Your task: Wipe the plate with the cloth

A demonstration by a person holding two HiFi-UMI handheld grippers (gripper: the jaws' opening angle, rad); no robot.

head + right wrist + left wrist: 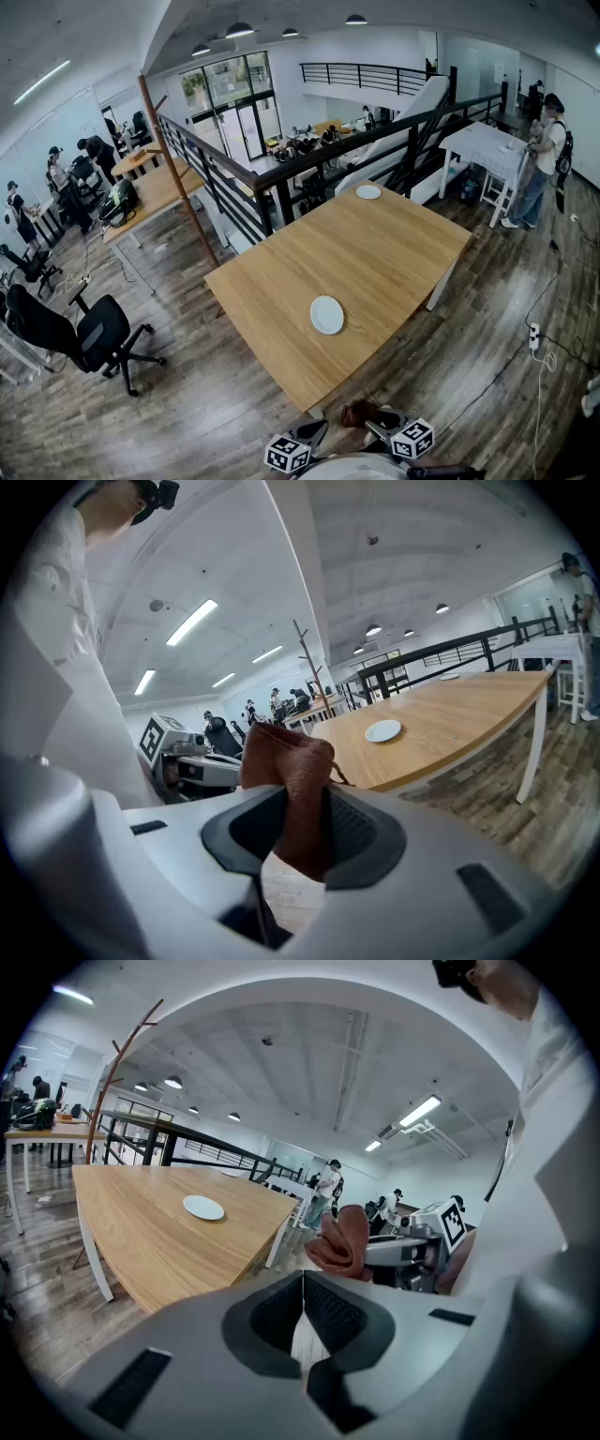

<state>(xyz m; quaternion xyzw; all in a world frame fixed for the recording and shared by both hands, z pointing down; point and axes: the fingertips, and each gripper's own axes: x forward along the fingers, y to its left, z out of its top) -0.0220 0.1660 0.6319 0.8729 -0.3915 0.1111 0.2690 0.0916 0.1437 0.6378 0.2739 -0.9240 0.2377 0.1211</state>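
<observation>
Round white plate [326, 314] lies flat on the big light wooden table [394, 253], a bit in from the near edge, with nothing on it or close to it; the soft reddish-brown cloth [291, 789] is not on the table at all. It is bunched up and pinched tight between the jaws of the right tool [295, 827], with a lump of it sticking out past the tips. The left tool [302, 1312] has its jaws pressed together with nothing between them. Both tools are held low by the person's body, off the near end of the table and well apart from the plate, so I think no wiping has begun.

What could go wrong from here: the plate may slide on the smooth wood when the cloth pushes on it, because nothing holds it down; the left tool may need to steady the rim. The cloth is a tight ball, so only a small bit may touch the plate; it could also slip out if the push is hard. A second small white plate [368, 191] sits at the far end of the table; reaching for that one would be a mix-up.
</observation>
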